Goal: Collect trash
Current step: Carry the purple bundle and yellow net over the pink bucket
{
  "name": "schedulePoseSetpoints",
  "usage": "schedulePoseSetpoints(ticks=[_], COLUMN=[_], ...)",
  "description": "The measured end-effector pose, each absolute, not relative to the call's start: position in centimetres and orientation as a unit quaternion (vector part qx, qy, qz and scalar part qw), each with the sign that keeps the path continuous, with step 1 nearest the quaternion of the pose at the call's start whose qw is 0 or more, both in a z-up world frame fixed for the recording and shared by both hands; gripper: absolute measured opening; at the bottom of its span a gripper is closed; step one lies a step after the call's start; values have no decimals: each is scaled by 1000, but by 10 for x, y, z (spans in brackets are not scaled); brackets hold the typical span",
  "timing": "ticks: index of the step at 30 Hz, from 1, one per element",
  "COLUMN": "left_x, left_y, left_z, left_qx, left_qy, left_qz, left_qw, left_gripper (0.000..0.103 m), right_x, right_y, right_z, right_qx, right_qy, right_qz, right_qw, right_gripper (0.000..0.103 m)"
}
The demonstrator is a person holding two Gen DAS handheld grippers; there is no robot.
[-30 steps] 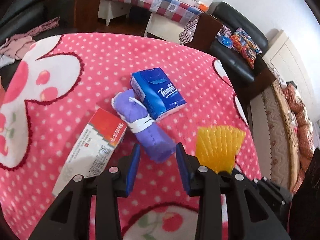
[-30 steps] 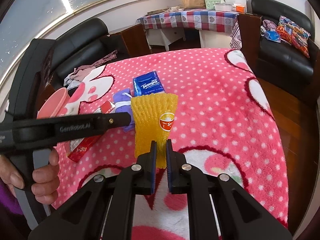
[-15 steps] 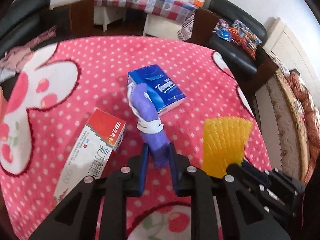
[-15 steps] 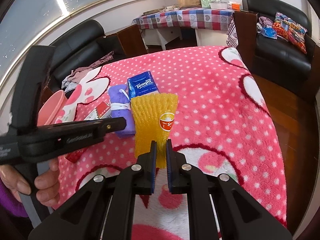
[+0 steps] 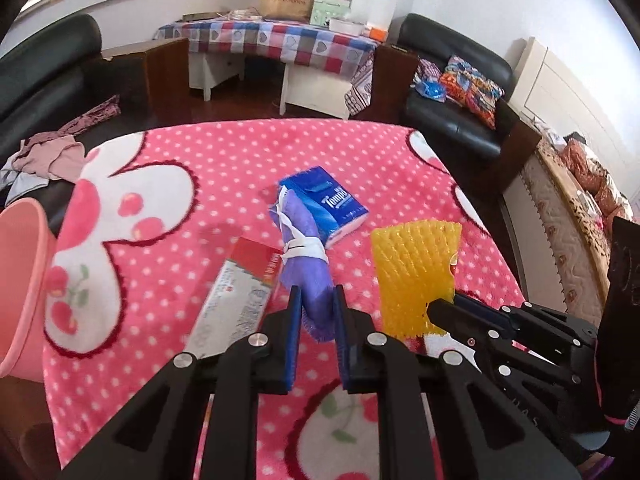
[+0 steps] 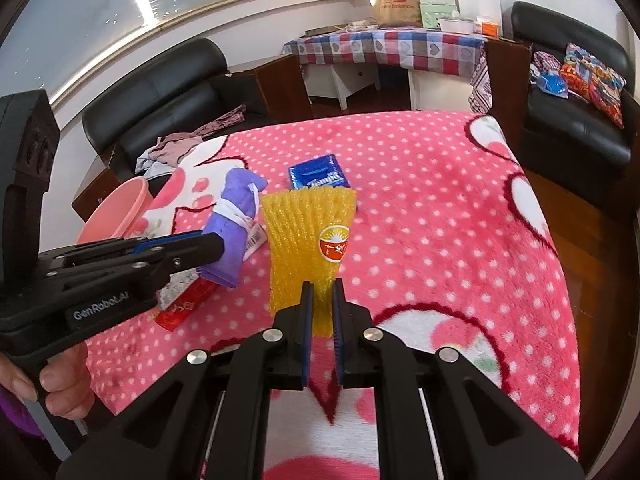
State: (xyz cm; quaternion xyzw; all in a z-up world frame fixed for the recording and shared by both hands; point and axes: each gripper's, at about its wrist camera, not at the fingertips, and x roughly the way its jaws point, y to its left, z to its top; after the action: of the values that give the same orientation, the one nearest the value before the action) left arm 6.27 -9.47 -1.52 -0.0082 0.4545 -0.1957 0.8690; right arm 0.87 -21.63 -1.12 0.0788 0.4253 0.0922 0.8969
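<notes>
The left hand-held gripper points steeply down over the table, which is covered by a pink polka-dot blanket, and its jaws are closing on the lower end of a purple cloth roll tied with a white band; the roll is pinched between the blue pads and lifted clear of the blanket. In the right wrist view a person's hand grips the handle of this tool at the lower left. The right hand-held gripper also angles downward, jaws shut tight on the bottom edge of a yellow foam fruit net that stands up in front of it, a round red sticker on its face. Behind the net, a blue tissue pack lies flat on the blanket. A red and white box lies just beside the roll, partly beneath it. A pink bin stands at the table's left edge, and black sofas sit beyond.
</notes>
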Motion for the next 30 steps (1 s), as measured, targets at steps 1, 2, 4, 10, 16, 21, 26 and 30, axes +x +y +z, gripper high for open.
schedulePoseSetpoints(ticks=[1, 2, 4, 10, 16, 21, 26, 30], left_x=[60, 59, 55, 46, 38, 31, 25, 20], left_y=[-90, -87, -80, -53, -14, 17, 56, 88], left_z=[-12, -11, -5, 8, 21, 29, 34, 36], left_qx=[-11, -12, -17, -24, -41, -56, -73, -88], left_qy=[451, 448, 441, 420, 401, 386, 368, 358], left_qz=[-195, -195, -192, -169, -131, -98, -57, -26], left_qw=[871, 873, 877, 891, 906, 916, 925, 929], left_gripper=[14, 14, 14, 14, 14, 14, 14, 14], right_x=[9, 8, 10, 19, 30, 40, 49, 56], right_y=[-213, -211, -205, -181, -142, -106, -70, -40], right_z=[-9, -7, -5, 5, 16, 26, 35, 40], right_qx=[76, 75, 71, 64, 39, 20, 2, -10], right_qy=[423, 422, 422, 417, 408, 399, 391, 384], right_qz=[94, 96, 101, 129, 164, 196, 225, 248], right_qw=[898, 898, 898, 897, 897, 896, 892, 889], right_gripper=[9, 9, 9, 9, 9, 9, 9, 9])
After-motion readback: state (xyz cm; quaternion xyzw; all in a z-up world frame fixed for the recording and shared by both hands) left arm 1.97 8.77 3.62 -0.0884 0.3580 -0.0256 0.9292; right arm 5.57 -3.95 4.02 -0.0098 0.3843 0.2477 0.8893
